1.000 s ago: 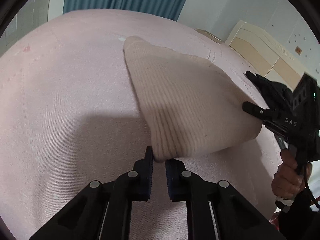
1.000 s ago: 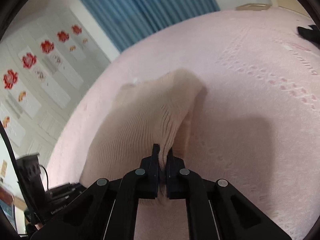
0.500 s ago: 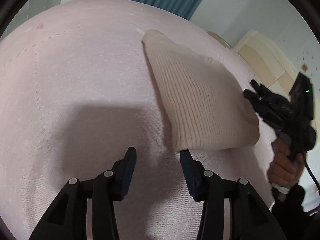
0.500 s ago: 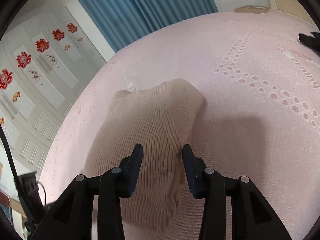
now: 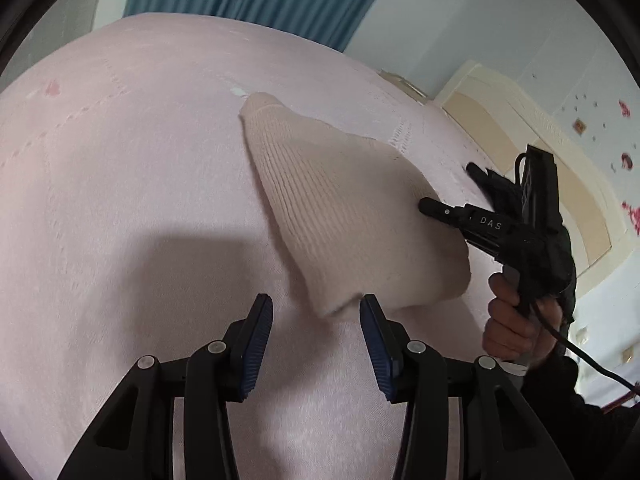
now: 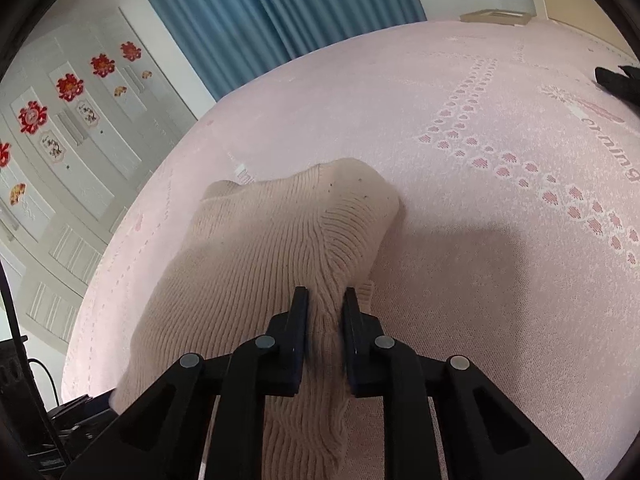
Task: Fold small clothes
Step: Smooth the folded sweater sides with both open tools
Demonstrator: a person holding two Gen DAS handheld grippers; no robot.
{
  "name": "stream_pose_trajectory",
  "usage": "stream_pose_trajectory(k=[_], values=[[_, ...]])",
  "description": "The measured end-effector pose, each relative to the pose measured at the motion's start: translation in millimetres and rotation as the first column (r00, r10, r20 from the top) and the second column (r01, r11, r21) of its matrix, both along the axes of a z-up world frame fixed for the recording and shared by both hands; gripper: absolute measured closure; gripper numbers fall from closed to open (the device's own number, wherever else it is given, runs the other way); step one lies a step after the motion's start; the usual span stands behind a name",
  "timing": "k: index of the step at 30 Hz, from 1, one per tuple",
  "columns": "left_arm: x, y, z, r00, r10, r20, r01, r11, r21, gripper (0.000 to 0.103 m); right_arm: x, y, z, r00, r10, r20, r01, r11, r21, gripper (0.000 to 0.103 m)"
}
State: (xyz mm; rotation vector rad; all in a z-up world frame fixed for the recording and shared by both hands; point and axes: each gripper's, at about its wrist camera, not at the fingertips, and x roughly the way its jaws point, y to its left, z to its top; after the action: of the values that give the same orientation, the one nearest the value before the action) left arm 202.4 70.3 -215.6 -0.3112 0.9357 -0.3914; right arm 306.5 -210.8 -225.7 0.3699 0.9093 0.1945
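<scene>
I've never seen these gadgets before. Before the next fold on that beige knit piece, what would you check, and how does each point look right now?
1. Left hand-held gripper free of the cloth: ok, jaws apart, the near corner lies between them untouched.
2. Right hand-held gripper has fabric: ok, its jaws have just been closing and a ridge of knit sits bunched between them.
3. Beige knit garment lying flat: not ok, it puckers where the right one pinches.
4. Pink bedspread bare around the garment: ok on the visible sides.
5. Edges lined up underneath: cannot tell, lower layers are hidden.
</scene>
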Motion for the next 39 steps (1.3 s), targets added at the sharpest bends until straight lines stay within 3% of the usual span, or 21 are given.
stream_pose_trajectory(k=[5, 11, 14, 18, 21, 28, 31, 36, 39], values=[[2.0, -3.9, 4.0, 1.000, 0.020, 0.019, -0.020, 0.999, 0.028, 0.060, -0.5, 4.2, 0.1, 1.000, 0.003, 0.007, -0.003, 1.000, -0.020, 0.087], [59.6, -34.0, 17.7, 0.996, 0.038, 0.077, -0.044, 0.996, 0.075, 0.060, -2.6, 2.8, 10.6, 0.999, 0.029, 0.032, -0.029, 0.999, -0.018, 0.088], [73.1, -44.0, 5.8, 0.998, 0.044, 0.046, -0.050, 0.990, 0.134, 0.060, -2.2, 4.0, 5.6, 0.999, 0.035, 0.022, -0.035, 0.999, -0.033, 0.088], [66.5, -40.6, -12.7, 0.999, 0.043, 0.028, -0.047, 0.989, 0.140, 0.053, -4.3, 11.3, 0.0, 0.998, 0.058, 0.031, -0.055, 0.994, -0.089, 0.088], [69.4, -36.6, -11.2, 0.999, 0.038, 0.025, -0.040, 0.992, 0.123, 0.050, -4.1, 13.2, 2.4, 0.997, 0.077, 0.033, -0.072, 0.990, -0.122, 0.088], [100.7, -47.3, 4.2, 0.997, 0.038, 0.066, -0.048, 0.986, 0.160, 0.053, 7.0, 4.6, 5.4, 0.999, 0.025, 0.026, -0.023, 0.997, -0.072, 0.078], [108.9, -51.9, 1.0, 0.998, 0.044, 0.054, -0.052, 0.985, 0.166, 0.052, 10.8, 5.9, 1.6, 0.999, 0.027, 0.023, -0.026, 0.998, -0.061, 0.088], [106.4, -52.3, -0.4, 0.997, 0.052, 0.062, -0.062, 0.984, 0.165, 0.052, -1.9, -1.2, 14.0, 0.994, 0.040, 0.106, -0.034, 0.998, -0.056, 0.093], [106.5, -53.1, -0.1, 0.997, 0.051, 0.060, -0.060, 0.985, 0.164, 0.052, 3.4, -4.4, 1.0, 0.999, 0.015, 0.052, -0.013, 0.999, -0.047, 0.093]])
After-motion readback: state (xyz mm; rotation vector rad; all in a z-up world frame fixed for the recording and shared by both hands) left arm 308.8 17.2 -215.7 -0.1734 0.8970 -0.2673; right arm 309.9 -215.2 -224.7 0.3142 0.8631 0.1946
